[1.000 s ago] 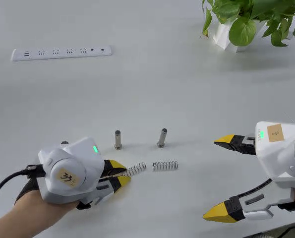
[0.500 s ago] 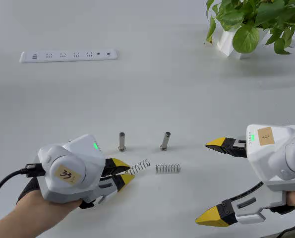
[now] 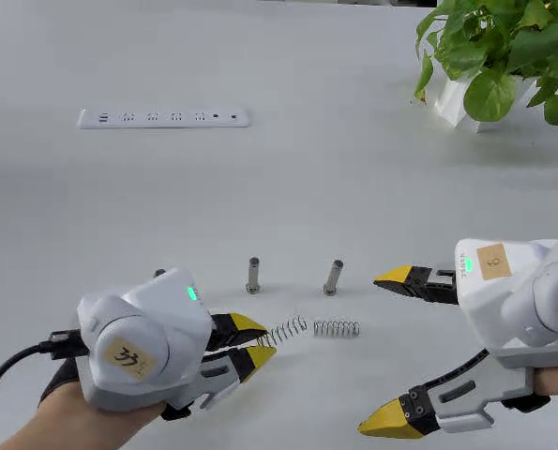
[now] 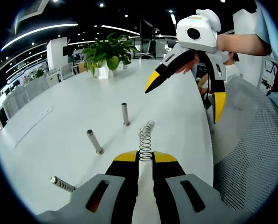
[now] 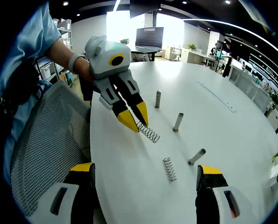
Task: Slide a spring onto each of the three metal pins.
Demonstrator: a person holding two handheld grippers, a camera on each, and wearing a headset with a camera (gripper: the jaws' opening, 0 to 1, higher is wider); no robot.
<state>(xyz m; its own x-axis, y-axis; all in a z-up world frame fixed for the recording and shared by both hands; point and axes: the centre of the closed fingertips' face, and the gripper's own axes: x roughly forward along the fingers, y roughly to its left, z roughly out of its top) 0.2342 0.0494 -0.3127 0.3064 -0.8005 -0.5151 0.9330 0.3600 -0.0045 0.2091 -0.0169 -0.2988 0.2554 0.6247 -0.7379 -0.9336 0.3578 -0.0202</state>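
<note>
My left gripper [image 3: 256, 339] is shut on one end of a spring [image 3: 286, 330], whose free end slants out toward the two bare metal pins [image 3: 253, 275] [image 3: 333, 277]. In the left gripper view the spring [image 4: 146, 137] juts straight out from between the shut jaws, with the nearer bare pin [image 4: 95, 141] left of it. A second spring [image 3: 337, 328] lies flat on the table just right of the held one. The third pin [image 4: 61, 184] carries a spring. My right gripper [image 3: 384, 352] stands wide open to the right of the loose spring [image 5: 169, 169].
A white power strip [image 3: 163, 118] lies at the far left of the grey table [image 3: 307, 187]. A potted plant [image 3: 490, 56] stands at the far right corner. A mesh chair [image 5: 40, 135] sits at the table's near edge.
The right gripper has moved left, closer to the pins and the loose spring. The left gripper and its spring keep their place beside the pins; the head camera has shifted.
</note>
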